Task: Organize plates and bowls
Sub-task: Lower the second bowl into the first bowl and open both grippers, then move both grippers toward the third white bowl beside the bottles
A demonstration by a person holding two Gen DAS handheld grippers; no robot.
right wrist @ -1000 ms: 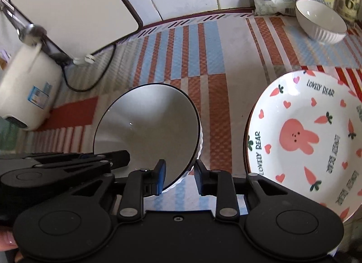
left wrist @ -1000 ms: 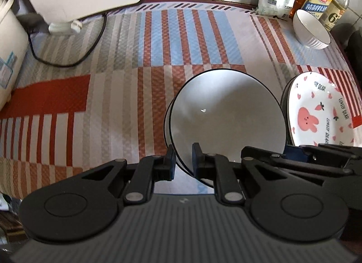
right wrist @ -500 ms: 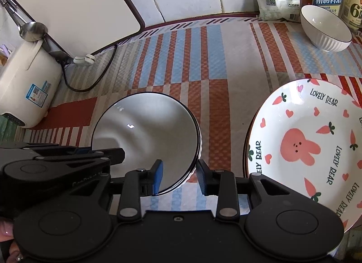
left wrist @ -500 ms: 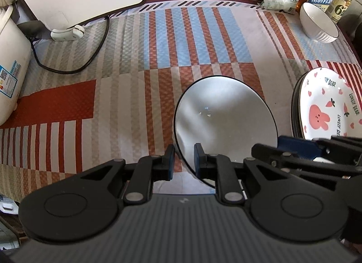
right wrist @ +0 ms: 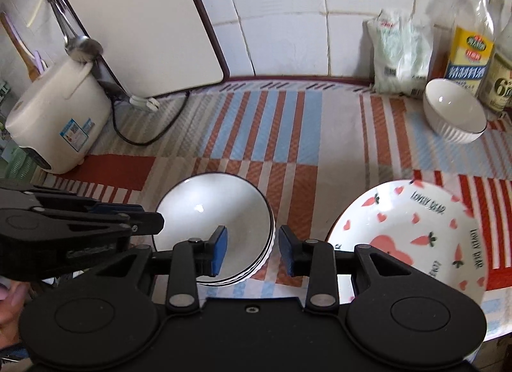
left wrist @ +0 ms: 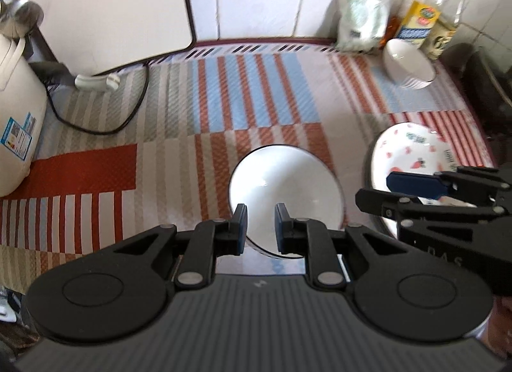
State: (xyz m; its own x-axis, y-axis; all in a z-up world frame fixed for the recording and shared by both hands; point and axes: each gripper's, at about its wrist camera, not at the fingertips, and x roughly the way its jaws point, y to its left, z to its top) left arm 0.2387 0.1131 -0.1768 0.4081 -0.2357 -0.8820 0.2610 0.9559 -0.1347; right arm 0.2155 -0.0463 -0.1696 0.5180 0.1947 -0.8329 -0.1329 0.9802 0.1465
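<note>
A stack of white, black-rimmed bowls [left wrist: 284, 186] [right wrist: 204, 209] rests on the striped cloth in the middle. To its right lies a white plate with a pink rabbit and carrots [left wrist: 409, 151] [right wrist: 406, 231], on top of a darker plate. One more white ribbed bowl [left wrist: 409, 65] [right wrist: 454, 116] stands at the back right by the bottles. My left gripper [left wrist: 260, 225] [right wrist: 153, 217] hovers above the stack's near-left rim, shut with nothing in it. Above the stack's right rim, my right gripper [right wrist: 251, 244] [left wrist: 374, 189] has its jaws apart and holds nothing.
A white rice cooker [right wrist: 54, 125] stands at the far left, its black cable [right wrist: 144, 138] looping over the cloth. A white cutting board [right wrist: 144, 26] leans on the tiled wall. Oil bottles [right wrist: 470, 49] and a bag [right wrist: 400, 52] line the back right.
Both grippers have lifted off the bowl stack, which stays on the cloth and looks smaller. The right gripper's jaws have spread wider.
</note>
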